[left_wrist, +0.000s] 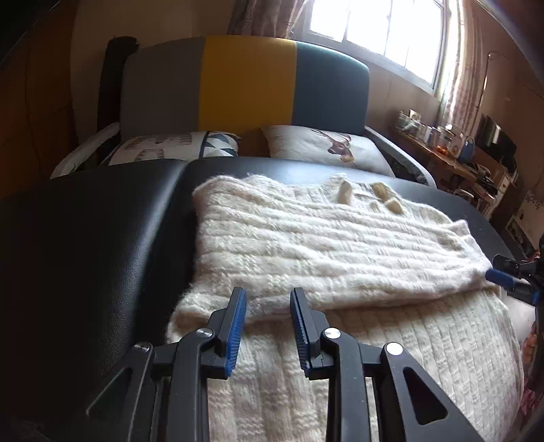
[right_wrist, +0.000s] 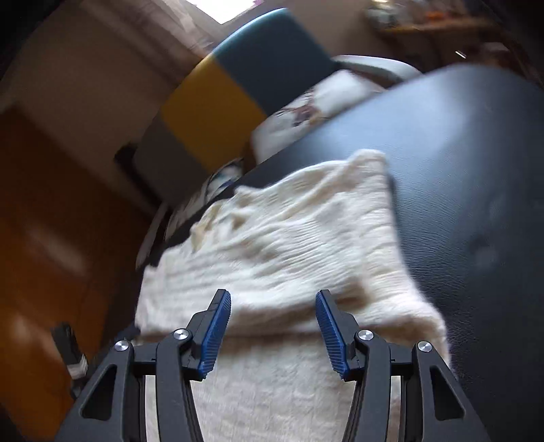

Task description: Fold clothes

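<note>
**Cream knit on black padded surface, both grippers open**

Surface: black leather-look padded top (left_wrist: 102, 238), one seam running front to back left of centre. Behind its far edge: headboard (left_wrist: 244, 85) in three colour blocks (grey, yellow, teal); two pillows, one with geometric print (left_wrist: 170, 148), one with deer print (left_wrist: 326, 146). Bright window (left_wrist: 377, 30) at upper right, patterned curtains either side. Cluttered wooden desk (left_wrist: 442, 159) along the right wall. Orange-brown wooden panelling at left in the right wrist view, blurred.

Count: one sweater (left_wrist: 323, 244), cream, ribbed, fluffy. Lies on right half of the surface, upper part doubled over the lower, fold edge running across near the front. Three or four pale toggles (left_wrist: 345, 193) near its far edge; exact number unclear.

Left gripper (left_wrist: 268, 326): jaws apart, moderate gap, holding nothing, poised over the fold edge near the sweater's left side.

Right gripper (right_wrist: 273, 331): jaws wide apart, empty, over the fold edge; image motion-blurred. Also seen in the left wrist view at the sweater's right corner, contact not determinable.
</note>
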A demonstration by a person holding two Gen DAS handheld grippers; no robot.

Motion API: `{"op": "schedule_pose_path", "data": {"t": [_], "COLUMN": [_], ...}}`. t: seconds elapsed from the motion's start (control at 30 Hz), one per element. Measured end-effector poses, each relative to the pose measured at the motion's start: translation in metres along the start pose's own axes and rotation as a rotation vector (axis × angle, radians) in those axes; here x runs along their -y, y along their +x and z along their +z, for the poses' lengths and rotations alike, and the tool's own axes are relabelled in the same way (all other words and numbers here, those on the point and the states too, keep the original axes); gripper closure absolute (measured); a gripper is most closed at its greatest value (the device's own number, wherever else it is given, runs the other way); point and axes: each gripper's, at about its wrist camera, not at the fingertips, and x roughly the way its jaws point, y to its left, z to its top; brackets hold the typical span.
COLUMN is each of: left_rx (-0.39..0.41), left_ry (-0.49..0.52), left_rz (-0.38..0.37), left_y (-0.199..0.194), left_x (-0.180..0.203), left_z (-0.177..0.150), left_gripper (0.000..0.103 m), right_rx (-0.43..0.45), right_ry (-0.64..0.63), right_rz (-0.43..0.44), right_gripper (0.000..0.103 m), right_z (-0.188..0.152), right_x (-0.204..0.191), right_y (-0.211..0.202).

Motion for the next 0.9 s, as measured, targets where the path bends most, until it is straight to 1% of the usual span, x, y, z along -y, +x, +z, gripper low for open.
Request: {"op": "schedule_pose_path", "data": {"t": [0.1, 0.13, 0.23, 0.3, 0.37, 0.43, 0.47, 0.5, 0.53, 0.57, 0.7, 0.77, 0.83, 0.9], "left_rx": [-0.008, -0.007, 0.048, 0.077, 0.1, 0.106, 0.069, 0.025, -0.02, -0.057, -0.051, -0.05, -0.055, -0.041], "left_ry": [-0.017, -0.024, -0.033, -0.031, -0.025, -0.018, -0.009, 0.001, 0.011, 0.011, -0.037, -0.055, -0.043, -0.057], "left_rz": [0.006, 0.002, -0.008, -0.02, -0.027, -0.024, -0.01, 0.006, 0.022, 0.03, -0.012, -0.028, -0.024, -0.014], "left_y": [0.004, 0.005, -0.002, -0.005, -0.004, 0.001, 0.011, 0.022, 0.032, 0.042, 0.043, 0.043, 0.043, 0.032], "left_x": [-0.005, -0.007, -0.01, -0.012, -0.013, -0.014, -0.014, -0.013, -0.012, -0.013, -0.022, -0.026, -0.025, -0.026], "left_z": [0.001, 0.001, 0.005, 0.011, 0.02, 0.029, 0.029, 0.029, 0.029, 0.027, 0.027, 0.028, 0.029, 0.03], "left_gripper": [0.076, 0.076, 0.076, 0.076, 0.076, 0.076, 0.074, 0.072, 0.072, 0.071, 0.069, 0.068, 0.068, 0.068], "right_rx": [0.03, 0.055, 0.116, 0.134, 0.156, 0.147, 0.142, 0.134, 0.117, 0.1, 0.038, 0.033, 0.031, 0.03], "right_ry": [0.114, 0.138, 0.191, 0.236, 0.253, 0.232, 0.221, 0.198, 0.14, 0.083, -0.142, -0.222, -0.259, -0.318], "right_rz": [-0.002, 0.0, -0.017, -0.028, -0.041, -0.065, -0.077, -0.098, -0.145, -0.191, -0.367, -0.404, -0.409, -0.423], "right_gripper": [0.052, 0.052, 0.052, 0.052, 0.052, 0.052, 0.052, 0.052, 0.058, 0.07, 0.071, 0.071, 0.07, 0.069], "right_z": [0.005, 0.006, 0.002, -0.007, -0.012, -0.009, -0.007, -0.004, 0.002, 0.008, 0.03, 0.026, 0.021, 0.012], "right_x": [0.015, 0.015, 0.013, 0.012, 0.01, 0.006, 0.004, 0.002, -0.003, -0.007, -0.025, -0.034, -0.043, -0.055], "right_y": [0.007, 0.005, -0.002, -0.003, -0.004, 0.005, 0.009, 0.014, 0.021, 0.029, 0.058, 0.057, 0.048, 0.034]}}
